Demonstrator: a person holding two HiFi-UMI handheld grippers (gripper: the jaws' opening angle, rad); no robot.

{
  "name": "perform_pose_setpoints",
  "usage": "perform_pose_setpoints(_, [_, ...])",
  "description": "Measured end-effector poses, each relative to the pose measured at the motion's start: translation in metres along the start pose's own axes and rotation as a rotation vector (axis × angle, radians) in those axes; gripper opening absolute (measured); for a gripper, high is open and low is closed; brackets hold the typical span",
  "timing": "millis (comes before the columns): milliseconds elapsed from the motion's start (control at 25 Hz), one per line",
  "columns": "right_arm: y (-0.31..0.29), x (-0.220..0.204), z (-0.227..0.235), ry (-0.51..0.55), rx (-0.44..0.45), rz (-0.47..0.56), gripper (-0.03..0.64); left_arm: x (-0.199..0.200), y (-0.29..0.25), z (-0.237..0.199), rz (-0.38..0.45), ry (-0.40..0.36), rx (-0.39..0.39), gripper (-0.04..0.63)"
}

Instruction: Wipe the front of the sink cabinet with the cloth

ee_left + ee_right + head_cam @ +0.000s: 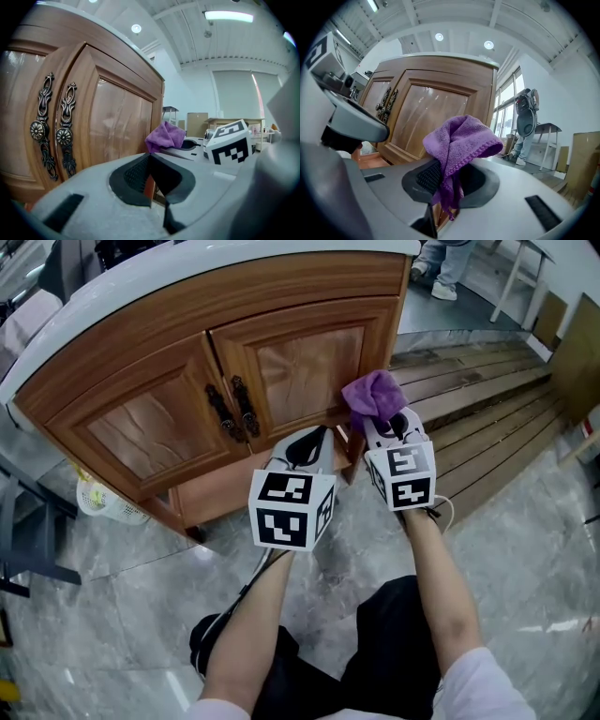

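The cloth (459, 140) is purple. The cabinet (178, 427) behind it is warm reddish-brown wood with wavy grain on its door panels, dark scrolled handles (234, 409) and a white top (122, 301). The left gripper (152, 180) and right gripper (446, 190) have pale grey bodies with black ribbed pads, and each marker cube (292, 509) is white with black squares. The floor (141, 615) is grey marble with pale veins, the person's shorts (384, 652) are black, and the basket (98, 501) is white with pale yellow.
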State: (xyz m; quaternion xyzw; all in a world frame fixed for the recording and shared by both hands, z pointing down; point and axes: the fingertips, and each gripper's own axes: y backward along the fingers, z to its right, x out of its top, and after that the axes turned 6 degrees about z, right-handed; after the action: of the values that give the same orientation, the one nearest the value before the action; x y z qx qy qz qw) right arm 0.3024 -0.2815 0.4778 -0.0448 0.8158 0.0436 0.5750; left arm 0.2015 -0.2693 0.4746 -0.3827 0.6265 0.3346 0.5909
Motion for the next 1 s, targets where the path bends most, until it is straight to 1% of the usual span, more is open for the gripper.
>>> perform_pose_setpoints(240, [0.003,0.025,-0.038,-0.029,0.08,0.056,0.072,0.01,0.012,-0.012,0.029,-0.004,0.038,0.005])
perform_pose_setpoints(400, [0.007,0.044,-0.063,-0.046,0.13,0.087,0.072,0.009,0.024,-0.025,0.021,-0.01,0.067,0.005])
perform_pose_setpoints(520, [0.012,0.058,-0.081,-0.07,0.166,0.1,0.072,0.003,0.033,-0.032,0.001,0.017,0.077,0.005])
perform_pose_setpoints(600, [0.013,0.064,-0.095,-0.085,0.187,0.101,0.072,0.001,0.042,-0.036,-0.015,0.023,0.084,0.005])
perform_pose_setpoints(800, [0.017,0.083,-0.123,-0.111,0.235,0.074,0.072,0.013,0.064,-0.047,-0.013,-0.019,0.121,0.005])
perform_pose_setpoints(920, [0.023,0.107,-0.129,-0.133,0.262,0.052,0.072,0.03,0.08,-0.057,-0.032,0.036,0.153,0.005])
perform_pose_setpoints(1000, [0.028,0.129,-0.13,-0.149,0.281,0.034,0.073,0.051,0.092,-0.059,-0.043,0.051,0.175,0.005])
